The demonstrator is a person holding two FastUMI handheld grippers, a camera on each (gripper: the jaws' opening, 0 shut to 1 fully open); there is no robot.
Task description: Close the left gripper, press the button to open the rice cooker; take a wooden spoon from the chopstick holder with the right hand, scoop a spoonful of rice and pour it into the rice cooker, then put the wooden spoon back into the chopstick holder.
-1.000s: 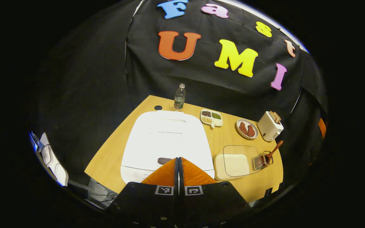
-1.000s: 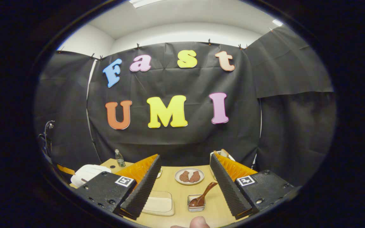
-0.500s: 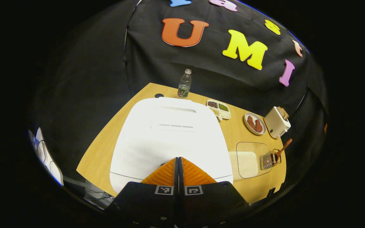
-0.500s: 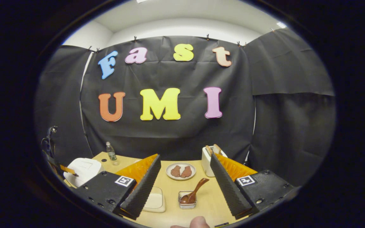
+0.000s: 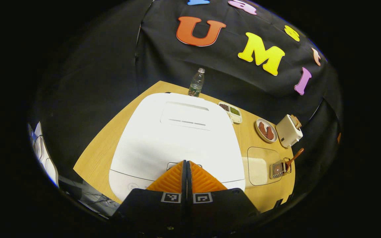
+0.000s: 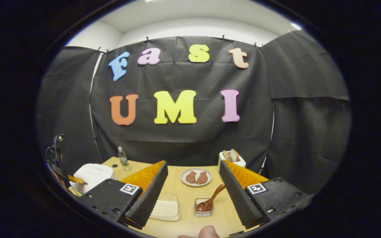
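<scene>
While the rice cooker [image 5: 177, 135] lay closed at the left of the table [image 5: 101, 145], the left gripper [image 5: 186, 164] was held with its fingers pressed together at the button [image 5: 174, 164] on the lid's front edge. Right of the cooker, past the rice container [image 6: 165, 208], the wooden spoon [image 6: 210, 201] was leaned in the chopstick holder [image 6: 203, 211], between the spread fingers of the right gripper [image 6: 193, 185]. The spoon was judged light and stiff, best taken by its raised handle.
</scene>
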